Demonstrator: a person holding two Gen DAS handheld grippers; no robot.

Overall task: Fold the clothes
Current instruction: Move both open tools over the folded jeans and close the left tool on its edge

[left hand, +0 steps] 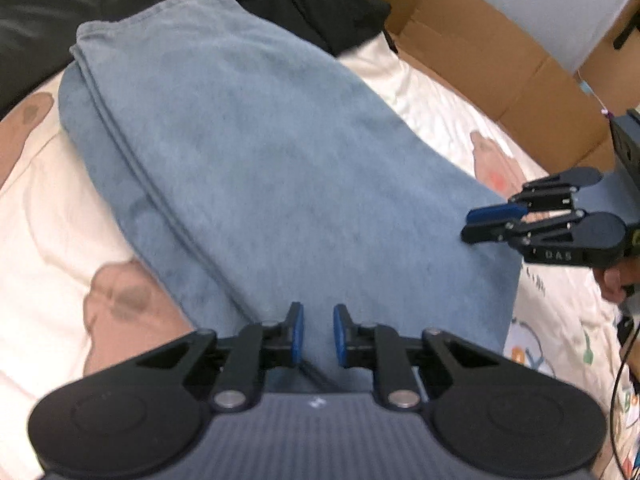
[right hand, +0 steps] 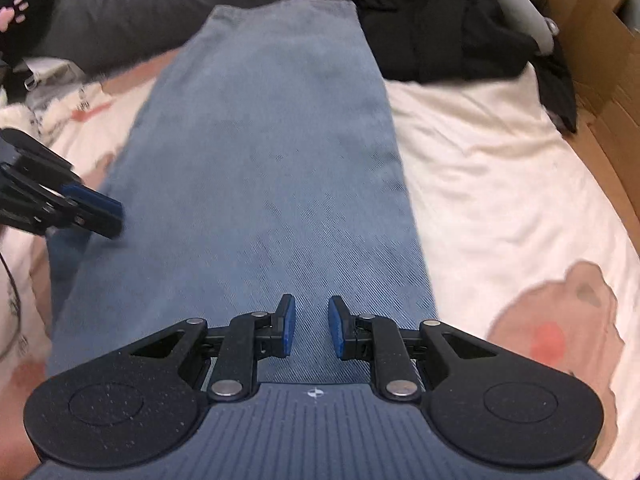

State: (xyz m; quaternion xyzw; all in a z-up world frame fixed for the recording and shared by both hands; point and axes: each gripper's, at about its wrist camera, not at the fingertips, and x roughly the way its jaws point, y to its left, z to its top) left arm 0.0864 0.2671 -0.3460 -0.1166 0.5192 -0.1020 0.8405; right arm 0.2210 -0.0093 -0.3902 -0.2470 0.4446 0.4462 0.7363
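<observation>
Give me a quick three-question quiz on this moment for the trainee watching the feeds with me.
1. True or false: the left gripper has cloth pinched between its fingers.
2. What lies beyond the far end of the folded blue jeans: (a) a dark garment, (b) a red towel, (c) a bare floor?
3. Which side of the bed does the cardboard box run along, seen from the left wrist view?

Key
1. False. The fingers stand slightly apart above the denim with nothing between them; the same goes for the right gripper.
2. (a), a dark garment heaped at the far end.
3. The right side, beyond the cream bedsheet.
</observation>
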